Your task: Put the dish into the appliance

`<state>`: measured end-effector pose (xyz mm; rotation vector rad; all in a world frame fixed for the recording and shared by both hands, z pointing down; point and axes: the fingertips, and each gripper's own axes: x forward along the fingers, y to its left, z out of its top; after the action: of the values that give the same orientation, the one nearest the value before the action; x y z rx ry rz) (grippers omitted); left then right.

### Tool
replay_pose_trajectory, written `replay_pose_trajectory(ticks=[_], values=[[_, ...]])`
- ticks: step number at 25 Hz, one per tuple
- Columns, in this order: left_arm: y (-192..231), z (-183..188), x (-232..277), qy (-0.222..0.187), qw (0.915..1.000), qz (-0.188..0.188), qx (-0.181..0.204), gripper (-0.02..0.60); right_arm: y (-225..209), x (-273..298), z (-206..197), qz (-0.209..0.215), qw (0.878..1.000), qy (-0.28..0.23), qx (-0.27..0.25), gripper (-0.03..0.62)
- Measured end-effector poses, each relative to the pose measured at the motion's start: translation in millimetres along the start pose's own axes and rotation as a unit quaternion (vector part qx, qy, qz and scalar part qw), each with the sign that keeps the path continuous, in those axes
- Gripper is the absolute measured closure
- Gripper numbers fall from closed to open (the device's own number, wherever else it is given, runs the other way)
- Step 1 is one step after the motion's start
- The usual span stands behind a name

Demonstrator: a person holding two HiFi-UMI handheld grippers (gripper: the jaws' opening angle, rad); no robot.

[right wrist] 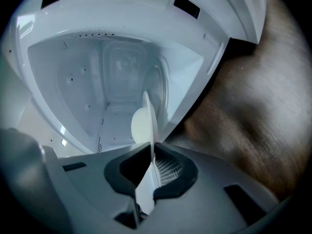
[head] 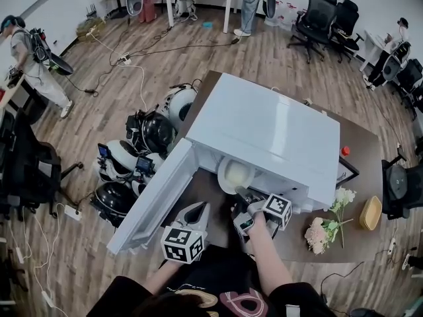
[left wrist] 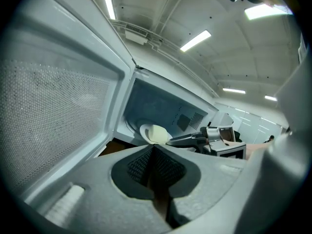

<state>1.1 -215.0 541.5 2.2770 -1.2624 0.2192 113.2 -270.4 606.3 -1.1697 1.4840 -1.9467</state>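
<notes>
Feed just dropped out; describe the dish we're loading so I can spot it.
Find the white appliance on the table, door open. At its opening is the dish, rim pinched in the right hand-held gripper. It is pale and round; the tan bowl by the flowers lies on the table.

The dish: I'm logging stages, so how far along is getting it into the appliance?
Done: the door of the appliance stands open, and the right gripper is shut on the rim of the dish. In hand: the dish is at the cavity mouth, not yet set down. Left: lower it inside and release. The left gripper is shut and empty.
</notes>
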Motion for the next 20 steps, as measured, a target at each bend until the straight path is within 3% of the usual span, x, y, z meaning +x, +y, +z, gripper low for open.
replay_pose_trajectory(ticks=[20], values=[[6.7, -3.6, -1.7, 0.002, 0.9998, 0.014, -0.013, 0.572, 0.0, 15.2, 18.5, -0.008, 1.000, -0.020, 0.010, 0.565]])
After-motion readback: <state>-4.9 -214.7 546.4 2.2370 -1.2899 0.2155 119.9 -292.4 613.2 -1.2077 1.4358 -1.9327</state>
